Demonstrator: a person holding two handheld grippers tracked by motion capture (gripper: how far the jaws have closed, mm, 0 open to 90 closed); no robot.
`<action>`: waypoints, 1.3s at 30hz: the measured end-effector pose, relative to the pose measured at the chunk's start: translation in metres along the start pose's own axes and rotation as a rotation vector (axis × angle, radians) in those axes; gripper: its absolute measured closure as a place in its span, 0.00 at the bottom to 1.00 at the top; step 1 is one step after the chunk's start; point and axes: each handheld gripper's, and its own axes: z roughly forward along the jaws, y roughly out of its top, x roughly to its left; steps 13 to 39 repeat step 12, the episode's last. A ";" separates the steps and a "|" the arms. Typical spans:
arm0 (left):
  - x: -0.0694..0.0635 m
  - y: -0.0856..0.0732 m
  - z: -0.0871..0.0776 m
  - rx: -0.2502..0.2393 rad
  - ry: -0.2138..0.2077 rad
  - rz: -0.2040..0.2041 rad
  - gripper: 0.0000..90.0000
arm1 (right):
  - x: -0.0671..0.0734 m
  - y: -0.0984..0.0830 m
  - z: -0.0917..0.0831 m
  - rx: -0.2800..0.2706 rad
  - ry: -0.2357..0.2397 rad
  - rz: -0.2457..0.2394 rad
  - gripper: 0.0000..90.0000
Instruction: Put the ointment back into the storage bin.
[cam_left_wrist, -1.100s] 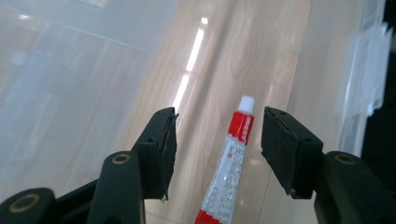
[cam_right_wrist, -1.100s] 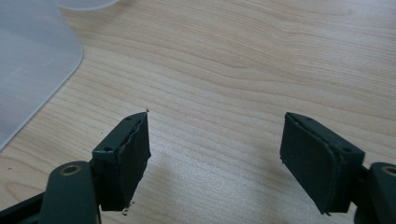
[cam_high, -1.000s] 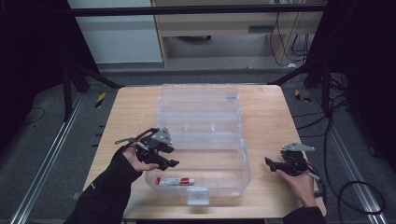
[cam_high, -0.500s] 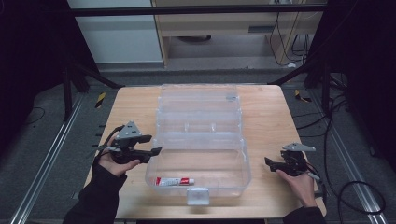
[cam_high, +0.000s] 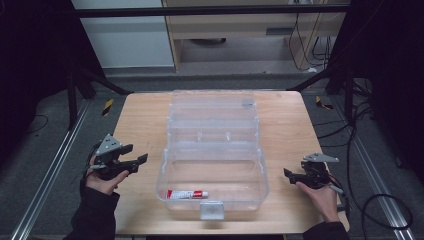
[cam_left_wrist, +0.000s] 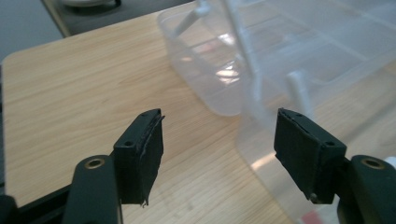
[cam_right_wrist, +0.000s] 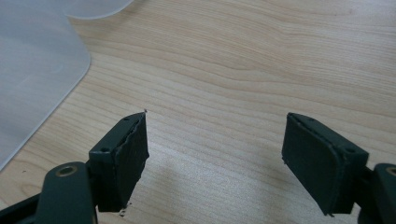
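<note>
Left gripper and right gripper, jaws apart, flank the open clear box; bare table between.

Sleeves: dark, both forearms.
Left gripper: black, grey three-cornered plate, flat rectangular fingers with small screw holes.
Right gripper: black; cable apparently dark.

I can read no words or numbers anywhere. The red-and-white tube lying in the front compartment of the clear plastic box probably carries print along its white part, but from the high view it is too small and blurred for me to make out.
</note>
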 end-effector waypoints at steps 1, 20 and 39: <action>0.002 -0.004 0.001 0.007 0.019 -0.007 0.35 | 0.000 0.000 0.000 0.000 0.000 0.000 0.25; 0.021 -0.042 0.027 0.075 0.155 -0.112 0.34 | -0.001 0.000 -0.002 -0.006 0.007 0.002 0.23; 0.021 -0.042 0.027 0.075 0.155 -0.112 0.34 | -0.001 0.000 -0.002 -0.006 0.007 0.002 0.23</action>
